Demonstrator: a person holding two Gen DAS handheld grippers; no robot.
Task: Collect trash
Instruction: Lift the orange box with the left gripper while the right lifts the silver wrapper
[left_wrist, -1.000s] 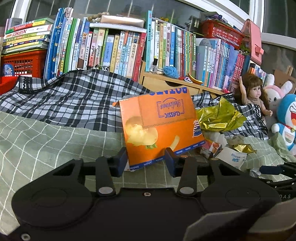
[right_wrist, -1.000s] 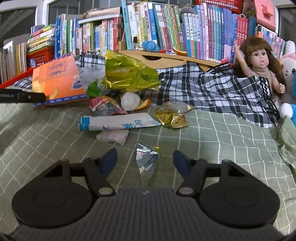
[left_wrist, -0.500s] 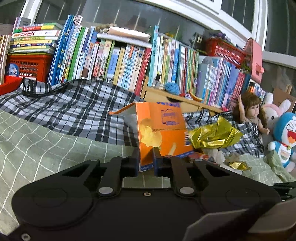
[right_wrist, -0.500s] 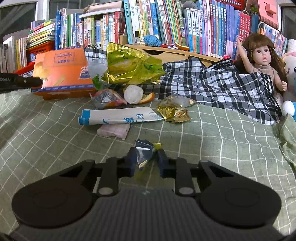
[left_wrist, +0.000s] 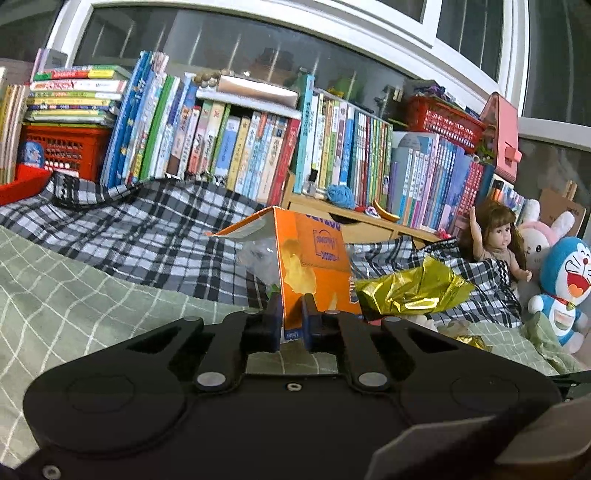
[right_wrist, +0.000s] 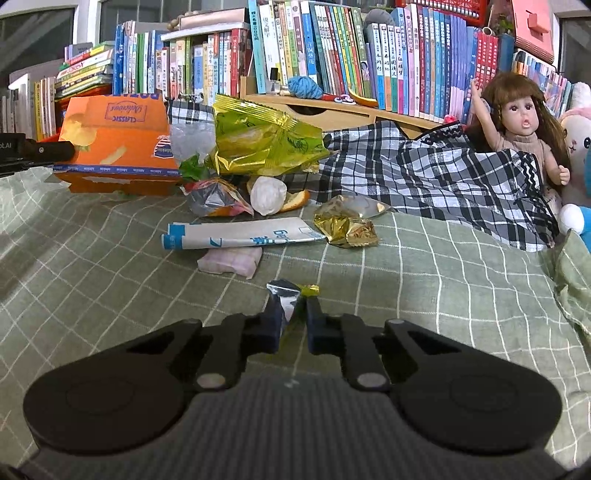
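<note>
Left gripper (left_wrist: 292, 314) pinches the near edge of an orange cardboard box (left_wrist: 314, 266) w/ blue print, flap open, tilted up off the green checked bedsheet (left_wrist: 74, 295). Right gripper (right_wrist: 293, 314) is clamped on a small crinkled silver foil wrapper (right_wrist: 282, 295) at the sheet. Beyond: yellow-green chip bag (right_wrist: 262, 142), white paper sleeve (right_wrist: 240, 236), gold foil (right_wrist: 347, 227), all creased.

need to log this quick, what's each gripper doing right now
left gripper: shut on the orange box
right gripper: shut on the silver wrapper
</note>
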